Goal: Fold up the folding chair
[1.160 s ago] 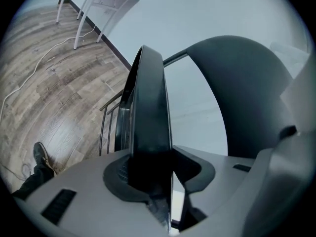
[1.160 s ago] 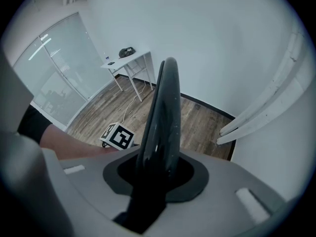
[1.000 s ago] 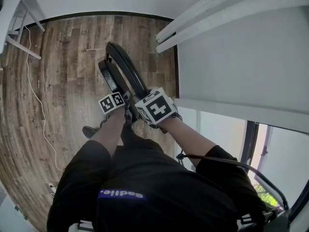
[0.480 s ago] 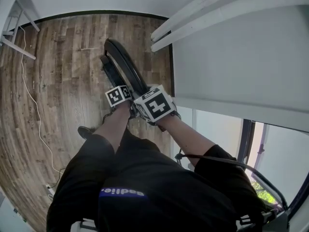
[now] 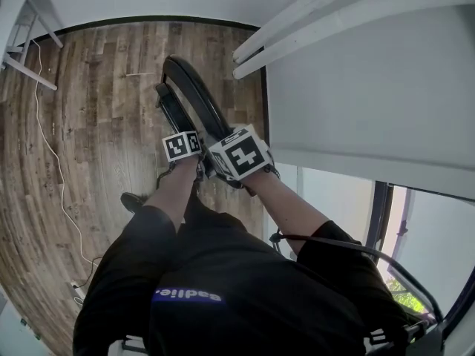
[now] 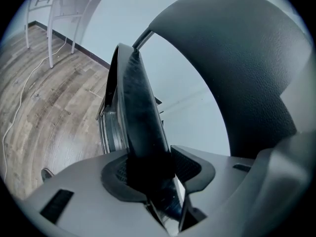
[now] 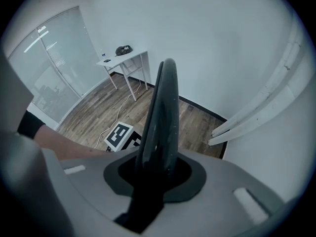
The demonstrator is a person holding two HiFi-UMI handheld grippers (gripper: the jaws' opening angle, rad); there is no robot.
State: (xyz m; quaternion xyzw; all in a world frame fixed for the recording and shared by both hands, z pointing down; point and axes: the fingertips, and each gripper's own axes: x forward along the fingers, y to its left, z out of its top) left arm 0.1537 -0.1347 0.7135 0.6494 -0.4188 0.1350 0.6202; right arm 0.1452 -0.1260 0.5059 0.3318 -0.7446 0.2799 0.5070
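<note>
The black folding chair [image 5: 187, 99] stands nearly flat on the wooden floor in front of the person. In the head view both grippers hold it at its near end, side by side. My left gripper [image 5: 194, 170] is shut on a black slab of the chair [image 6: 136, 112], which runs upward between its jaws. Just to its right, my right gripper [image 5: 217, 175] is shut on the thin curved black rim of the chair [image 7: 163, 107]. The fingertips themselves are hidden under the marker cubes in the head view.
A white wall panel [image 5: 356, 87] and leaning white bars [image 5: 297, 17] stand close on the right. A white desk [image 7: 123, 58] stands at the far left by the wall. A white cable [image 5: 52, 162] trails over the floor. Glass panes are lower right.
My left gripper has shifted up and to the right, closer to the right gripper, and rolled a little with the chair part in it. The right gripper has stayed put.
</note>
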